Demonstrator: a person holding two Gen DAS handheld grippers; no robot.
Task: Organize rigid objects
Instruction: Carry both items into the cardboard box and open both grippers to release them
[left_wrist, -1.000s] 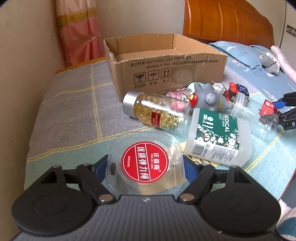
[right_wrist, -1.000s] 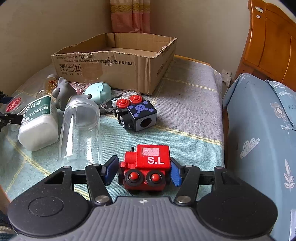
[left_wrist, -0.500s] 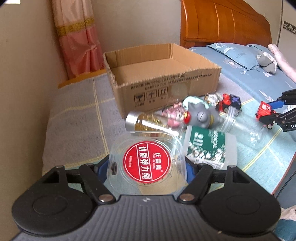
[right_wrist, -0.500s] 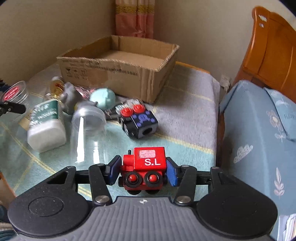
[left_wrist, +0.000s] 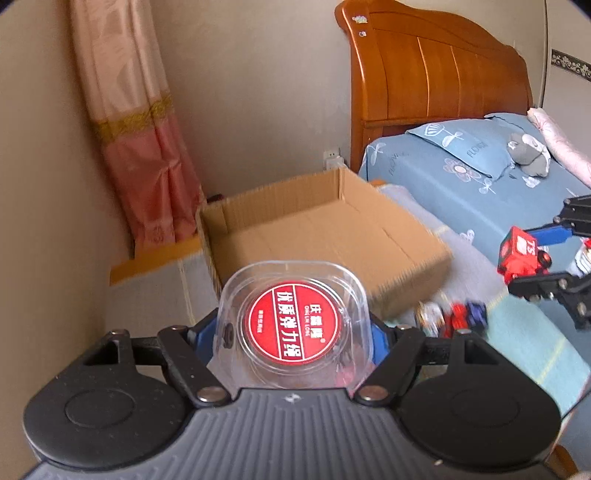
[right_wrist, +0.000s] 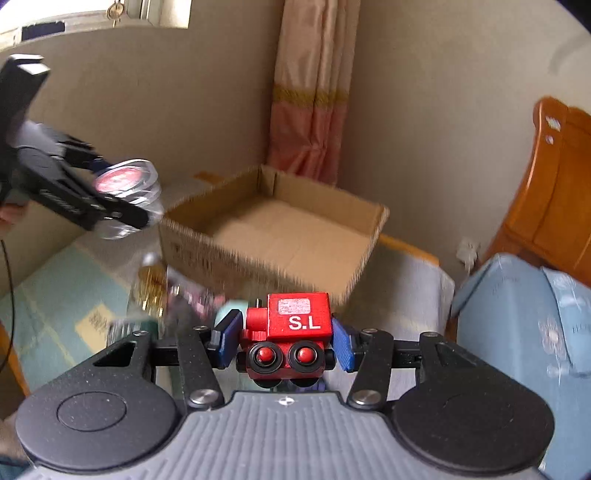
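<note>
My left gripper (left_wrist: 293, 330) is shut on a clear plastic tub with a round red label (left_wrist: 291, 325), held in the air in front of the open cardboard box (left_wrist: 314, 229). My right gripper (right_wrist: 284, 338) is shut on a red toy train marked S.L (right_wrist: 291, 332), also lifted, with the box (right_wrist: 280, 229) ahead of it. In the left wrist view the red train (left_wrist: 521, 254) and right gripper (left_wrist: 546, 258) hang at the right edge. In the right wrist view the left gripper (right_wrist: 122, 195) with the tub (right_wrist: 125, 184) is up at the left.
Blurred loose items lie on the checked cloth below: a pill bottle (right_wrist: 151, 277), a red and dark blue toy block (left_wrist: 465, 317). A wooden headboard (left_wrist: 436, 70), blue bed (left_wrist: 480, 181) and pink curtain (left_wrist: 140, 147) surround the table. A wall runs along the left.
Both grippers have risen off the table with the tub and the train. The right jaws closed onto the train. The box now looks lower and closer in both views.
</note>
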